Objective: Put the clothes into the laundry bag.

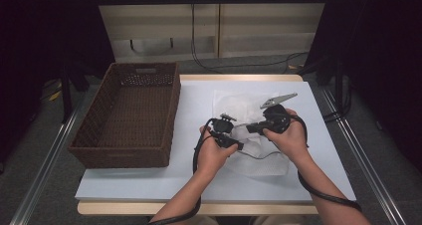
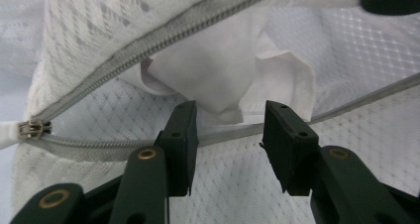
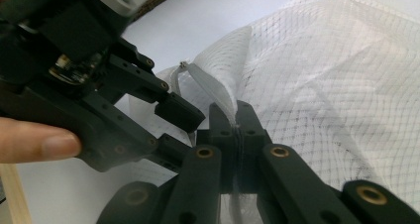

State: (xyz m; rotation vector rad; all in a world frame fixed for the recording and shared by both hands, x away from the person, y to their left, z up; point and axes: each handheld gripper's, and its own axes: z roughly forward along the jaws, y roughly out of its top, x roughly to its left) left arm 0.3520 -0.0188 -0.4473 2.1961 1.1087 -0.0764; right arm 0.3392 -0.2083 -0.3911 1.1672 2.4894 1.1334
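A white mesh laundry bag point(image 1: 259, 158) lies on the white table point(image 1: 144, 185) with its zip partly undone. In the right gripper view my right gripper point(image 3: 236, 117) is shut on the bag's zip edge point(image 3: 213, 87) and lifts it. My left gripper point(image 2: 230, 110) stands open at the bag's mouth, and the tip of a white cloth point(image 2: 213, 70) inside the bag hangs between its fingertips without being pressed. The zip slider point(image 2: 34, 129) sits at the left of that view. From above, the left gripper point(image 1: 240, 146) and right gripper point(image 1: 249, 129) face each other over the bag.
An empty brown wicker basket point(image 1: 149, 158) stands on the left part of the table. Bare table lies in front of the bag and to its right. Cables trail from both grippers along the person's forearms.
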